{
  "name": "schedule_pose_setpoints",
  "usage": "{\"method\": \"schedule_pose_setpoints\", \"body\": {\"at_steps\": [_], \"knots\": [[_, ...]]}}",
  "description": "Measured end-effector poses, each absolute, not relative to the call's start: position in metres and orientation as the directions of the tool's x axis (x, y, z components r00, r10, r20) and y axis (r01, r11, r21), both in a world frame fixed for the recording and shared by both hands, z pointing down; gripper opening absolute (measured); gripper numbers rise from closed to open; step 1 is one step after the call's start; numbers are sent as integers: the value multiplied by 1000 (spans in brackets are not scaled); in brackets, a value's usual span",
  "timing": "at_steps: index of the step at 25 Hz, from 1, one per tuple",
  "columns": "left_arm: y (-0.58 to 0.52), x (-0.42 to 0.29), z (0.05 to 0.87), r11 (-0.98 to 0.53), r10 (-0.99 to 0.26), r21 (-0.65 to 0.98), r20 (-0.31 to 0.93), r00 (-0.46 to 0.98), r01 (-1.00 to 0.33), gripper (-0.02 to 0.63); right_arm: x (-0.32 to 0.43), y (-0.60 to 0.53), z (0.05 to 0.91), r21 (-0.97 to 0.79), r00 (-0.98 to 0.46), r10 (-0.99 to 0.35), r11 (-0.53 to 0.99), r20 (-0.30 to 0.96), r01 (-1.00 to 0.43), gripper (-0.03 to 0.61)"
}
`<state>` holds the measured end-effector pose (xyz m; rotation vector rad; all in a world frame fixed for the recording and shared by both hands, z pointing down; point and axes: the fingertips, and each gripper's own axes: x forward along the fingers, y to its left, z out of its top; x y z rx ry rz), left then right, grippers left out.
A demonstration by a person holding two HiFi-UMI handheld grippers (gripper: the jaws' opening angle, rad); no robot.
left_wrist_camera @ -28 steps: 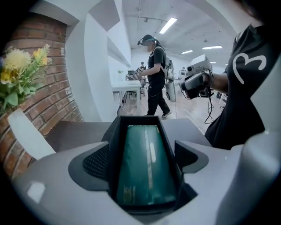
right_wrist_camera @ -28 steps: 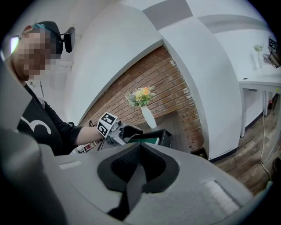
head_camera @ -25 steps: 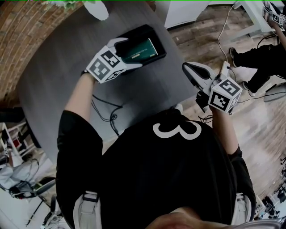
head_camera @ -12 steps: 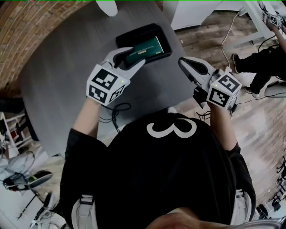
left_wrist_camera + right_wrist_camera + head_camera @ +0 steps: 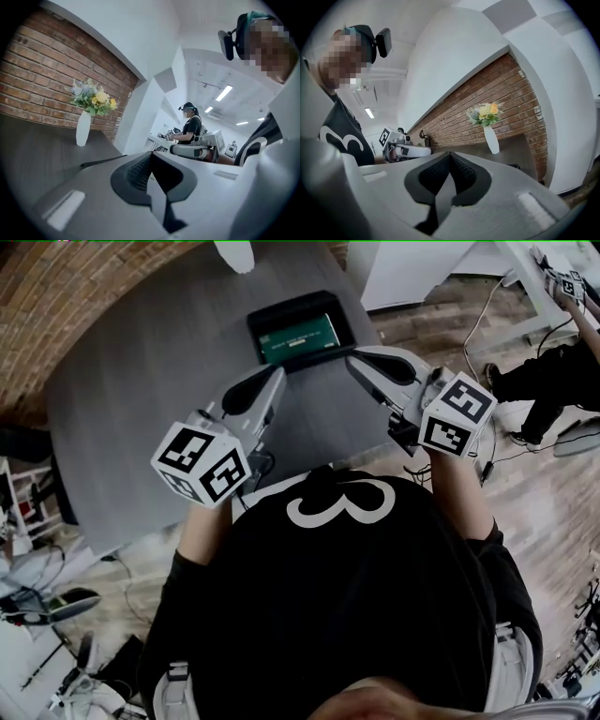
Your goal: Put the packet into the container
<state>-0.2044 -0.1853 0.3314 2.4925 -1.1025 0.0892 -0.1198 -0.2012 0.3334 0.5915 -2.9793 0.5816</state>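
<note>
A dark grey table [image 5: 141,381] stands against a red brick wall [image 5: 37,296], with wood-plank floor [image 5: 553,484] showing past its edge. The black rectangular container [image 5: 302,307] sits on the far part of the table. The green packet [image 5: 300,337] lies flat inside the container and covers most of its bottom. A white vase [image 5: 83,129] of flowers stands beyond the container, near the wall.

The left gripper [image 5: 277,374] hangs to the near left of the container and clear of it, its tips aimed toward the container's near edge. Its jaws have just been closing and meet pad to pad with nothing between them. The right gripper [image 5: 356,358] hangs just to the near right of the container, also apart from it, its jaws clenched together on nothing.

Each gripper's marker cube lies farther from the container, toward the person's black shirt [image 5: 356,596]. In the left gripper view another person [image 5: 191,125] is at a white desk deep in the room.
</note>
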Motion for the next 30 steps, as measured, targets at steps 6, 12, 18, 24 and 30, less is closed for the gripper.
{"method": "schedule_pose_setpoints", "body": {"at_steps": [6,12,18,24,30], "knots": [[-165,-198,328,-578,-719,353,206,664,-735,15,-131,-191,327,-322,-946,-296,890,129,-323,2],[-165,-198,322,-565,-746,299,214,631,-769,15,-132,-187,323,-305,-951,-281,901,128,-307,0],[-166,-196,322,-571,-741,288,221,634,-768,15,-130,-186,325,-310,-951,-280,899,132,-308,0],[-168,-194,325,-577,-739,264,236,631,-773,16,-129,-189,329,-317,-947,-289,893,137,-318,0],[-169,-192,324,-585,-734,249,242,634,-772,17,-130,-190,328,-312,-949,-285,897,138,-314,1]]}}
